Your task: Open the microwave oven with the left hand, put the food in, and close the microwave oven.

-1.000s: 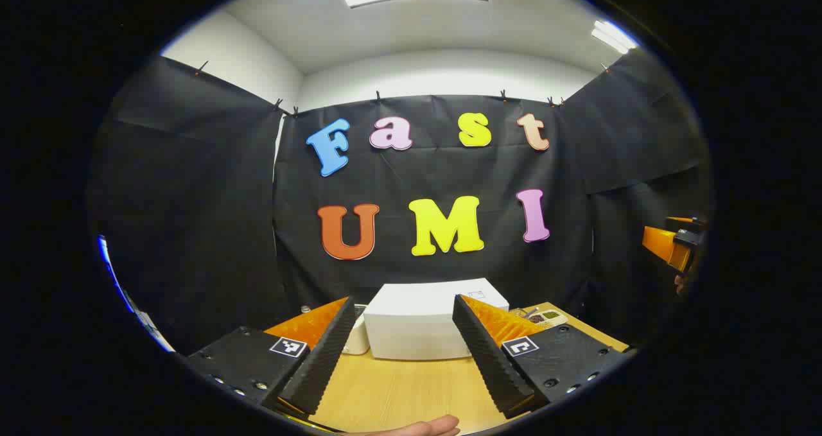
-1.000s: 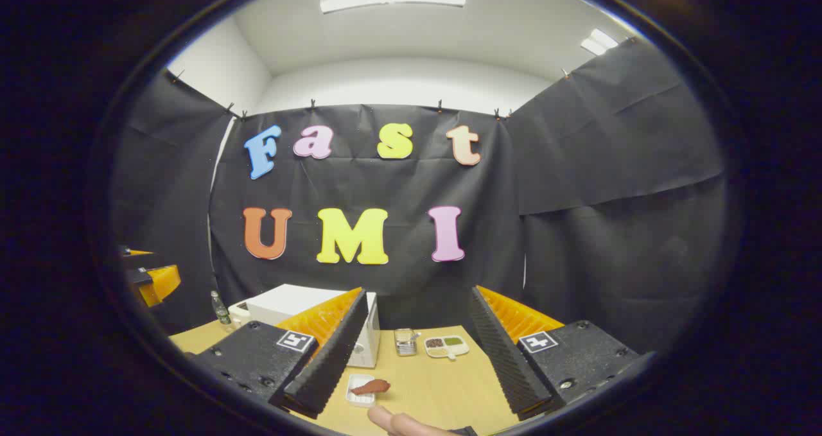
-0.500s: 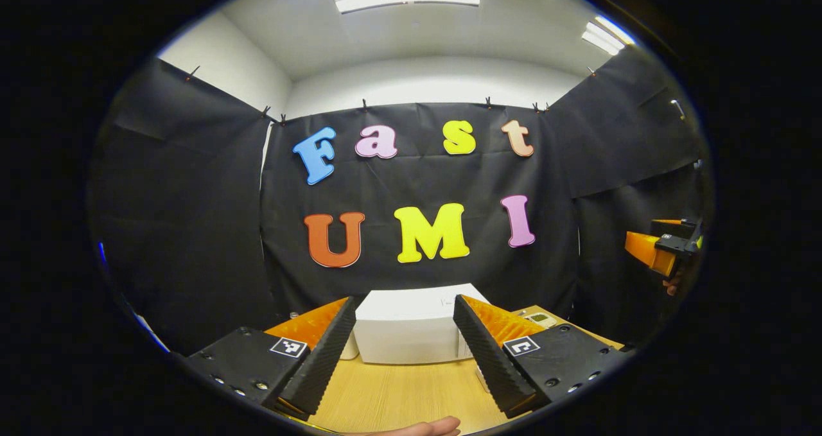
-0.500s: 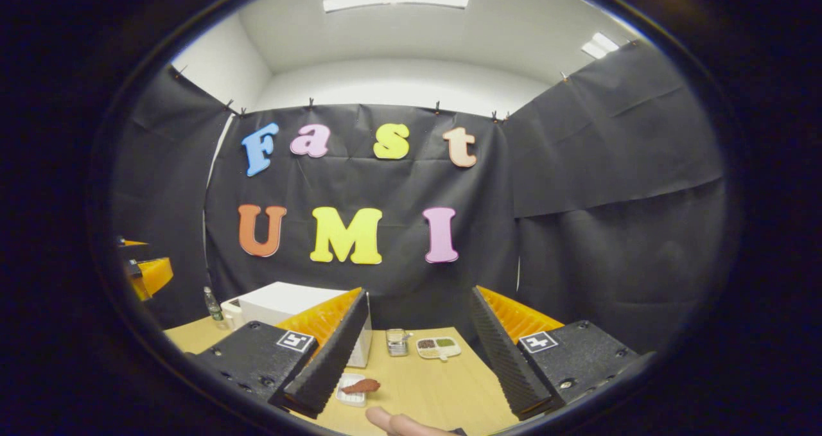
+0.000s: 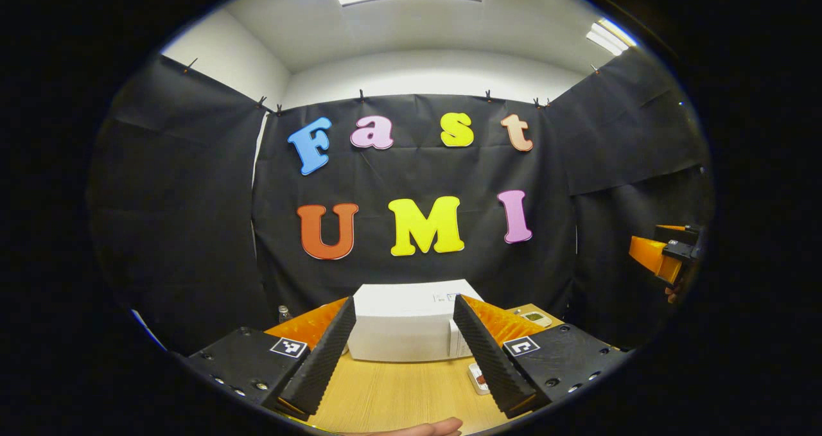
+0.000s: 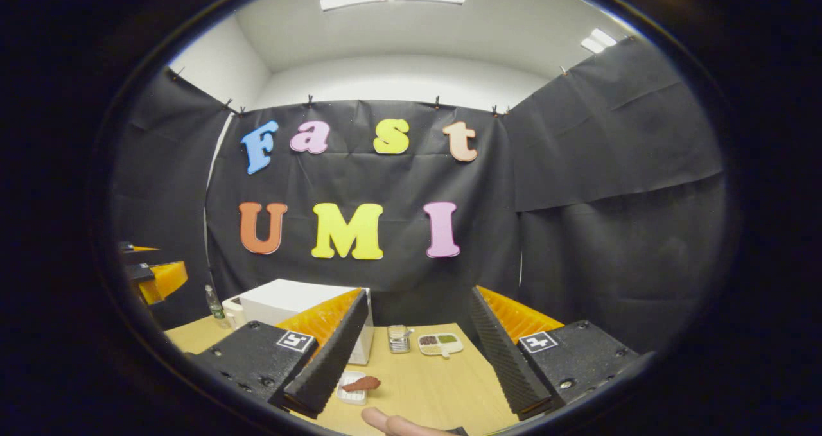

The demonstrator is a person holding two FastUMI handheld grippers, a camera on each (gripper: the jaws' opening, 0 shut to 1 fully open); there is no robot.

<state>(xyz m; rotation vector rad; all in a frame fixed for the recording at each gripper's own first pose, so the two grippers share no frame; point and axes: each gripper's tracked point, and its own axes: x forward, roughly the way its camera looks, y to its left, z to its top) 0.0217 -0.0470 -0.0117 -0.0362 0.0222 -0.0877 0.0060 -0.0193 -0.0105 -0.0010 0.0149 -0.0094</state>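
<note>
The white microwave (image 5: 404, 323) stands at the back of the wooden table (image 5: 385, 391), straight ahead of my left gripper (image 5: 401, 352), which is open, empty and well short of it. In the right gripper view the microwave (image 6: 295, 301) sits to the left, partly behind one finger. The food, a reddish piece on a small white tray (image 6: 359, 384), lies on the table in front of it. My right gripper (image 6: 414, 352) hovers open and empty above the table. The tray's edge (image 5: 478, 378) peeks out beside the left gripper's right finger.
A small bottle (image 6: 212, 301) and a white jar (image 6: 231, 311) stand left of the microwave. A metal container (image 6: 399, 338) and a divided dish (image 6: 440, 343) sit to its right. A fingertip (image 6: 392, 423) shows at the bottom edge. The other gripper (image 5: 664, 256) hangs far right.
The left gripper's view has swung slightly right, so the microwave has slid left between its fingers and the food tray's edge has come into sight. The right gripper has hardly moved.
</note>
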